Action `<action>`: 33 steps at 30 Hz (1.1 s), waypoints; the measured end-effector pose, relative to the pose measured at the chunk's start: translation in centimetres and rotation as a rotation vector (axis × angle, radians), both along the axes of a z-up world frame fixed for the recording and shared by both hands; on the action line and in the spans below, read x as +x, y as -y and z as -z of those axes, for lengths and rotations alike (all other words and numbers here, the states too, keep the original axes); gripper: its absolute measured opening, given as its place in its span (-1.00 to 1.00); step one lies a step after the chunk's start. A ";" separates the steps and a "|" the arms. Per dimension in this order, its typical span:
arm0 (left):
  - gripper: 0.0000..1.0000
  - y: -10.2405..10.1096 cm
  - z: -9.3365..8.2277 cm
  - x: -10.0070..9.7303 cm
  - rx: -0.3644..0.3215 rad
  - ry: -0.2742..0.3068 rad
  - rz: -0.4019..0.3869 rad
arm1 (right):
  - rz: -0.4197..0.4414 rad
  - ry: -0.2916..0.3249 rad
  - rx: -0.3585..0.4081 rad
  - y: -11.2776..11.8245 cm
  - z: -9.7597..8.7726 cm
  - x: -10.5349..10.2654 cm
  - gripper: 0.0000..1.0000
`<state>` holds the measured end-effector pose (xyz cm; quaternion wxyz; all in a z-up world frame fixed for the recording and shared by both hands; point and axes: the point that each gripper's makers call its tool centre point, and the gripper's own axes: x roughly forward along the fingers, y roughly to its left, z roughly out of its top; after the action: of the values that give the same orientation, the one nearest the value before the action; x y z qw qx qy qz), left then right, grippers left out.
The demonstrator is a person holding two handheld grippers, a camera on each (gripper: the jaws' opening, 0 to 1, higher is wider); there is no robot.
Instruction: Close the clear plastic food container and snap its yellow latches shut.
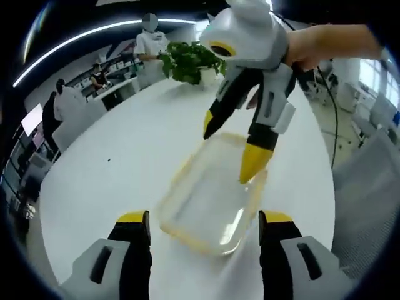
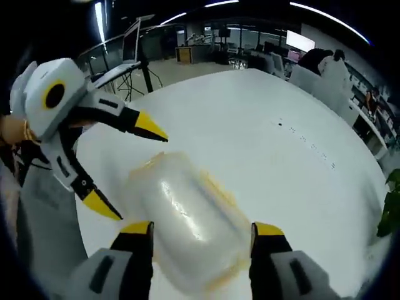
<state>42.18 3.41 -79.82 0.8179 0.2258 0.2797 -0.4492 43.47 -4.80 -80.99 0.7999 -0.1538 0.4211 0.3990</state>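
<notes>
Hovering over the container (image 1: 209,203), both grippers were spread and held nothing; the box lay on the white table (image 1: 112,156), between the two tools. The lid appeared to sit on the base already, so the step in hand looked like latching rather than closing, though the blur left it unclear whether any yellow latch was snapped.

In the left gripper view, the left gripper (image 1: 204,240) straddled the near short end with its jaws wide, while the right gripper (image 1: 231,150) came in from the far side, one yellow tip just above the lid's right edge and the other at the far end. The next move probably called for lowering a tip onto a latch along the rim and pressing it down while the other tool steadied the box.

The right gripper view showed the right gripper (image 2: 201,244) framing the box's end, and the left gripper (image 2: 134,172) open beside its far-left corner. That view gave the domed lid and the yellow trim along its long edge more plainly. The left view alone showed a plant (image 1: 190,61) and people standing beyond the table.
</notes>
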 end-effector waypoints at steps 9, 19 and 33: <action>0.45 -1.0 1.9 -0.7 -0.053 -0.129 -0.069 | 0.073 -0.026 0.017 2.5 0.3 -0.8 0.24; 0.26 -1.9 2.9 -0.1 -0.070 -0.185 -0.115 | 0.090 -0.055 0.073 1.6 1.1 -1.1 0.18; 0.17 -3.3 3.5 1.1 -0.063 -0.212 -0.112 | 0.088 -0.083 0.098 -0.8 1.3 0.2 0.18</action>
<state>43.27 6.75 -83.30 0.8143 0.1353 0.3627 -0.4325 43.66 -3.97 -82.25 0.8049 -0.0791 0.4403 0.3899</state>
